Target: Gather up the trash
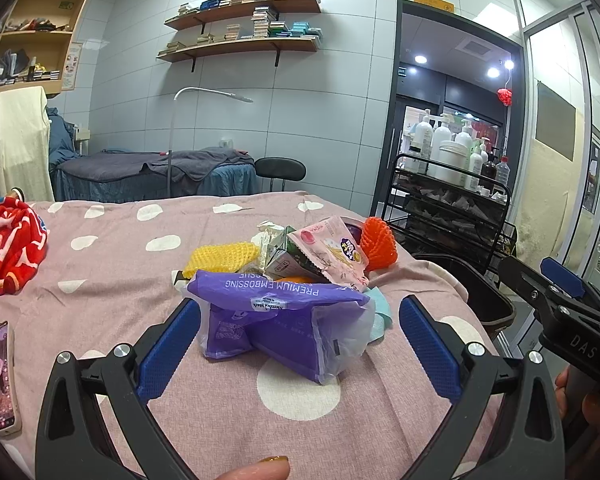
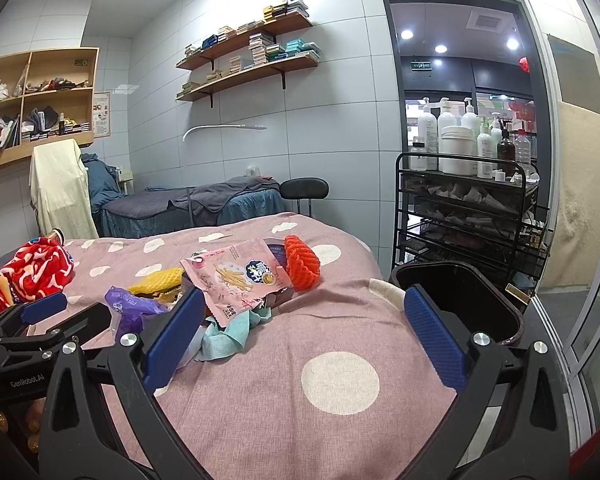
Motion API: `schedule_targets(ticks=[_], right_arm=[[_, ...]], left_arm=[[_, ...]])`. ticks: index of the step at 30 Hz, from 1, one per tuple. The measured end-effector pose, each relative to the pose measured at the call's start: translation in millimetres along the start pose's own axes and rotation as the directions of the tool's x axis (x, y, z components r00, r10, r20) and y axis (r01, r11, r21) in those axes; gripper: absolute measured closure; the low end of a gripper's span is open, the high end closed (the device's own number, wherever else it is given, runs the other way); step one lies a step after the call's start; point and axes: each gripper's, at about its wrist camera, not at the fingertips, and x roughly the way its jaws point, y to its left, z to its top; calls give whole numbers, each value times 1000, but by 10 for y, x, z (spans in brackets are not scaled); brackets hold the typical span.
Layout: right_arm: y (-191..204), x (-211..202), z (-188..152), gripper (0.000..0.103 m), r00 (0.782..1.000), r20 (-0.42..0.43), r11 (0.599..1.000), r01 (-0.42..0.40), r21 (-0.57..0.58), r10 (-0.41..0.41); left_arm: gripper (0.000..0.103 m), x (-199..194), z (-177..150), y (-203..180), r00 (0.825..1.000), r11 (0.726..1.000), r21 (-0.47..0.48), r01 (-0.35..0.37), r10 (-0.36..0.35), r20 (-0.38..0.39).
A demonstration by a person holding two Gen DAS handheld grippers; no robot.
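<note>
While both hand-held grippers, left (image 1: 300,344) and right (image 2: 300,340), are held apart and empty, the purple wrapper (image 1: 276,320) is straddled for pickup near the bed's (image 1: 100,280) right edge, beside the bin (image 2: 460,300).

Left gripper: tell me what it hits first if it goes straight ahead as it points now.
Most likely the purple plastic wrapper, lying between the open left gripper fingers at the near edge of the trash pile; depth is only roughly judged.
</note>
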Motion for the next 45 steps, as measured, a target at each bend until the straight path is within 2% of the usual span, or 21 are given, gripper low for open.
schedule_targets(ticks=[38, 45], right_arm=[[34, 6, -4, 4, 1000, -14, 1000, -6, -5, 6], [61, 101, -13, 4, 998, -48, 999, -34, -17, 33]], left_arm=[[5, 18, -12, -4, 1000, 1000, -4, 5, -5, -10], [5, 59, -72, 49, 999, 1000, -3, 6, -6, -33]])
